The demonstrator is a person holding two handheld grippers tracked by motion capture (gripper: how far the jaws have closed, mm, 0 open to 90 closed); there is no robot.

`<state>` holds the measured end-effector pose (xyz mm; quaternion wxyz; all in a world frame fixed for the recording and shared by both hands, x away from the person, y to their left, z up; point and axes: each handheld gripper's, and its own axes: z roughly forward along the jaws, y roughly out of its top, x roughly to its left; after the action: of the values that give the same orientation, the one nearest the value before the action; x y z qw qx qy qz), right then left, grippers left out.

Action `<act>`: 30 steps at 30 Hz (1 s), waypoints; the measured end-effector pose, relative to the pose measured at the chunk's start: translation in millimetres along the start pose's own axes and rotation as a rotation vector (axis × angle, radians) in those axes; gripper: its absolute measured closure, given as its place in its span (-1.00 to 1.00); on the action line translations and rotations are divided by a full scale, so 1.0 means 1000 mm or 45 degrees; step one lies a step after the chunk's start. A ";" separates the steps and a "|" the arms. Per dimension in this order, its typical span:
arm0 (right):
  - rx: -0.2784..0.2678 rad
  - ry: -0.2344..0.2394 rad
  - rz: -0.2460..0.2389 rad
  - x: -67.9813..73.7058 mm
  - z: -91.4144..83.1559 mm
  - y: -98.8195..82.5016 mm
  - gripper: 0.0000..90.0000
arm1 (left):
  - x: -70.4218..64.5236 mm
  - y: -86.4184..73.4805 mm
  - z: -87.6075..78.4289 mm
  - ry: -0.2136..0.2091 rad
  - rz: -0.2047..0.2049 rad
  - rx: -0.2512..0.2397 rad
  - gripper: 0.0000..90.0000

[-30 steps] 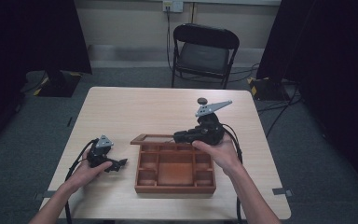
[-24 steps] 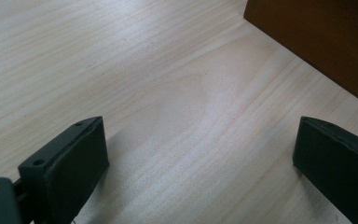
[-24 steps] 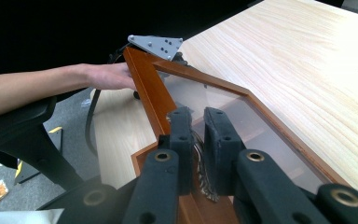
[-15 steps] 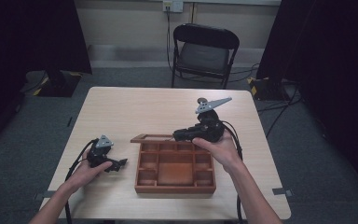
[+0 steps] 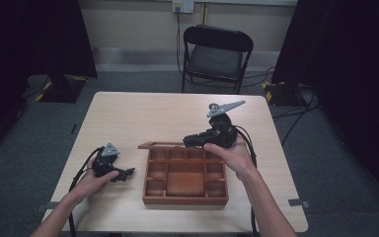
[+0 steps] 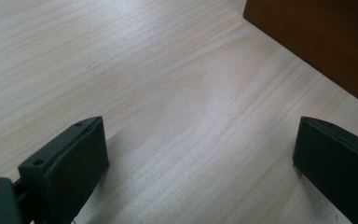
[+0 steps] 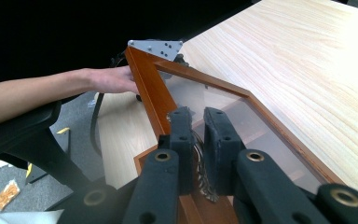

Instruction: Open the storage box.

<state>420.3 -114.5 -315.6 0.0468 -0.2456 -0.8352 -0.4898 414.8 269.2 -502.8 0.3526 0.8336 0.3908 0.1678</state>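
The right gripper (image 7: 196, 135) pinches a small metal latch on the glass lid (image 7: 223, 107) of the wooden box (image 5: 185, 173), mid-table, its fingers nearly pressed together. Lifting the lid looks like the step in hand. The left gripper (image 6: 200, 158) rests beside the box, fingers spread. The latch is hard to make out.

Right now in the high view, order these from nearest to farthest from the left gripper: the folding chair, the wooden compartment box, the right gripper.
1. wooden compartment box: just to the right of the left gripper, on the table's near half.
2. right gripper: past the box's far edge, shut on its glass lid.
3. folding chair: beyond the table's far side, on the floor.
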 end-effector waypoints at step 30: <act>0.009 0.005 0.045 -0.006 -0.003 0.007 0.84 | 0.000 0.000 0.000 0.000 0.001 0.001 -0.95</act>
<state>428.7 -116.1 -310.6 0.0579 -0.2593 -0.8325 -0.4862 414.7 269.3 -502.8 0.3522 0.8338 0.3905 0.1680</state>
